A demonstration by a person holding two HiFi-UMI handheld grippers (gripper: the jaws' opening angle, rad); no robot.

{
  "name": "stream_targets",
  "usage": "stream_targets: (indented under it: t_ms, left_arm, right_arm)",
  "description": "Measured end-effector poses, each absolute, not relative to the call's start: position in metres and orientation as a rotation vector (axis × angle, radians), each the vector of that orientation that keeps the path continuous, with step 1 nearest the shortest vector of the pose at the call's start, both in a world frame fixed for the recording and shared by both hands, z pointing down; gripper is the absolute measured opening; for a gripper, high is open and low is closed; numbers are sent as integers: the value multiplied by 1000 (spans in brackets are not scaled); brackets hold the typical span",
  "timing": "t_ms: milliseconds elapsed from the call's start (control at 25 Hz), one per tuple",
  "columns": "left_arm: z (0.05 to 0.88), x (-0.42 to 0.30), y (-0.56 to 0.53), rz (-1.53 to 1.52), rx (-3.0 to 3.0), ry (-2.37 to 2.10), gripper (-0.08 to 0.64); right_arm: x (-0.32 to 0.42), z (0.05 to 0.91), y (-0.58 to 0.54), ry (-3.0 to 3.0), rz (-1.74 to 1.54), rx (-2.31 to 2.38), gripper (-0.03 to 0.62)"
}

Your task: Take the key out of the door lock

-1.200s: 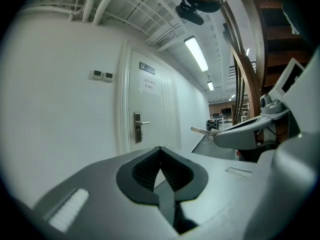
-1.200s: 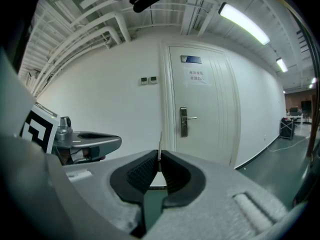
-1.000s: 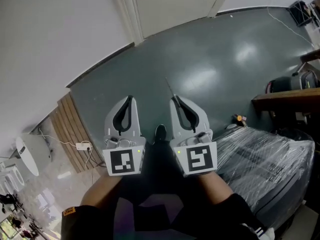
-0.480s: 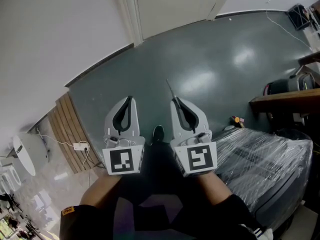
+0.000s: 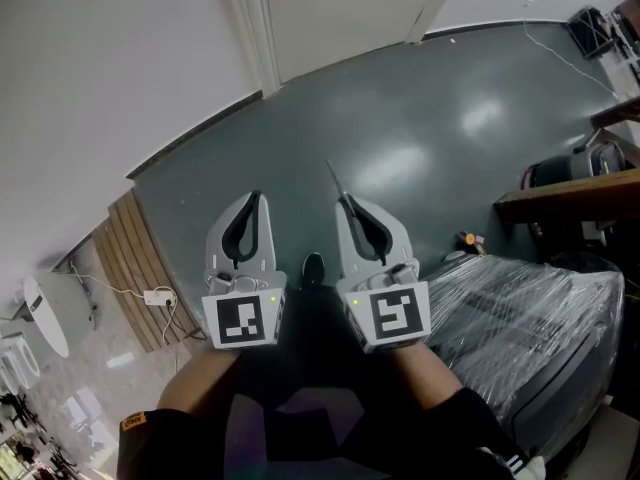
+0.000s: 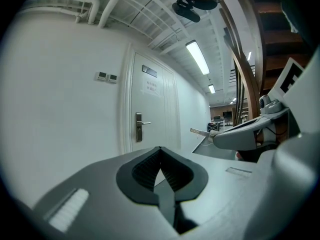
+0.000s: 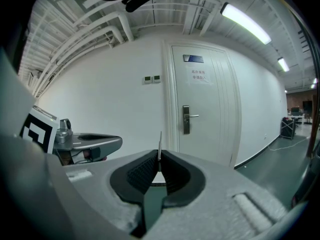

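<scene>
office corridor with signed door (image 7: 210, 109), ceiling pipes (image 7: 95, 31).

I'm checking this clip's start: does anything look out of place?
The key is not in the door lock: the right gripper holds it, blade sticking past the jaw tips, well back from the door. Nothing else stands out.

grippers: my left gripper (image 5: 255, 198) just left of my right gripper (image 5: 345, 200)
key (image 7: 160, 145): between my right jaws, poking forward
door (image 7: 205, 99): ahead, well apart
door handle (image 7: 187, 119): on door's left side
</scene>
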State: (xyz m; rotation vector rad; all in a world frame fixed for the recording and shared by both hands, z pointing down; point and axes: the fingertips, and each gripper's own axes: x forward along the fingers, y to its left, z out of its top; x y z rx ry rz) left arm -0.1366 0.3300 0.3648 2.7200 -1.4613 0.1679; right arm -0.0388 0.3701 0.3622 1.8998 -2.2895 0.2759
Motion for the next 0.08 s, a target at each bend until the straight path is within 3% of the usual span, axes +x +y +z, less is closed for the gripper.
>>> stream_targets:
  t_ms: [80]
  left_arm:
    - [365, -138, 333, 179, 2717, -1463, 18]
  right_arm:
    - [-40, 361, 373, -2291, 273, 1898, 14]
